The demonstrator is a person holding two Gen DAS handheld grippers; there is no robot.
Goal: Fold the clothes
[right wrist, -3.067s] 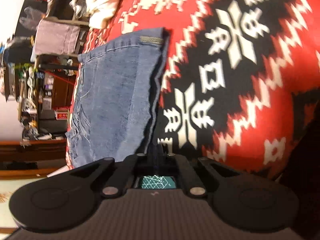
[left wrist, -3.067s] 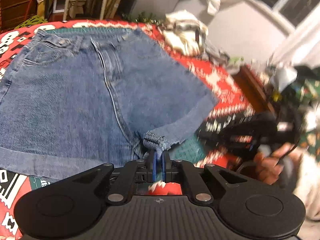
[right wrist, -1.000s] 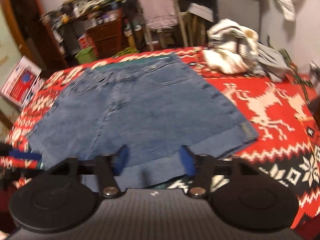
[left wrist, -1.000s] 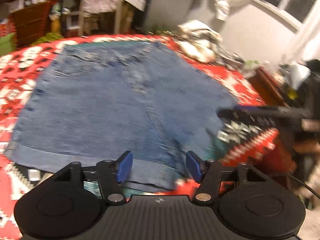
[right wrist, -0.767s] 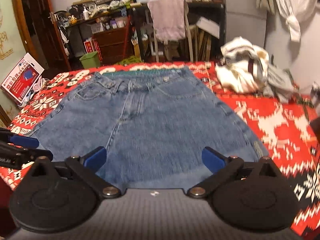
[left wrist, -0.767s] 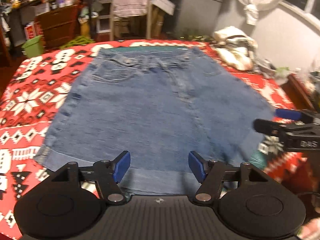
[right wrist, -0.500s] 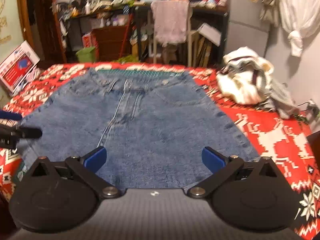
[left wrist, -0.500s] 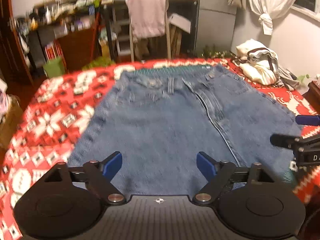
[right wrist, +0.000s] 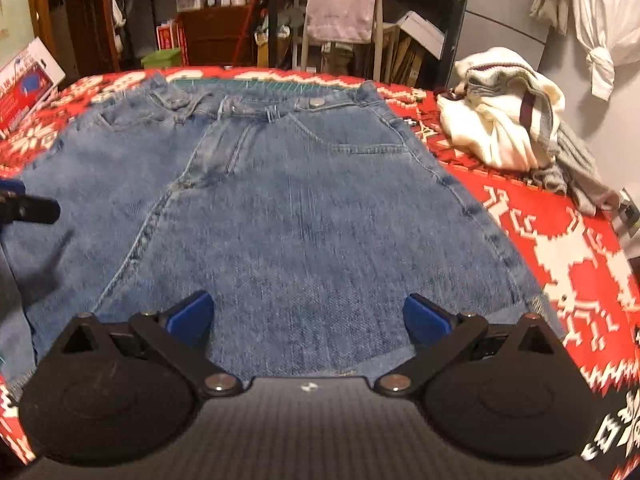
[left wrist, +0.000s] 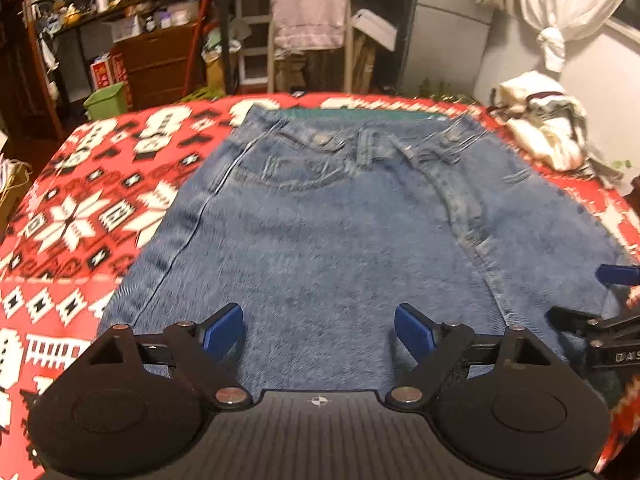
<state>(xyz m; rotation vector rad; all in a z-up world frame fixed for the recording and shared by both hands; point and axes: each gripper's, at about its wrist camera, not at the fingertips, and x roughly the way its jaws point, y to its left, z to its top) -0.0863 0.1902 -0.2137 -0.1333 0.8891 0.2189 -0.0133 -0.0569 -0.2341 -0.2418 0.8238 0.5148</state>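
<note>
Denim shorts [left wrist: 340, 216] lie spread flat on a red patterned blanket [left wrist: 80, 208], waistband at the far edge, leg hems nearest the cameras. The left gripper [left wrist: 319, 330] and right gripper [right wrist: 306, 316] both hover over the hems with jaws spread wide, holding nothing. The left view catches the right gripper's side, printed with letters that look like "DAS", though cut off. Only the right view shows a red-and-white box [right wrist: 24, 80] at the left edge. White clothes [right wrist: 504, 128] are heaped on the blanket's right side.
</note>
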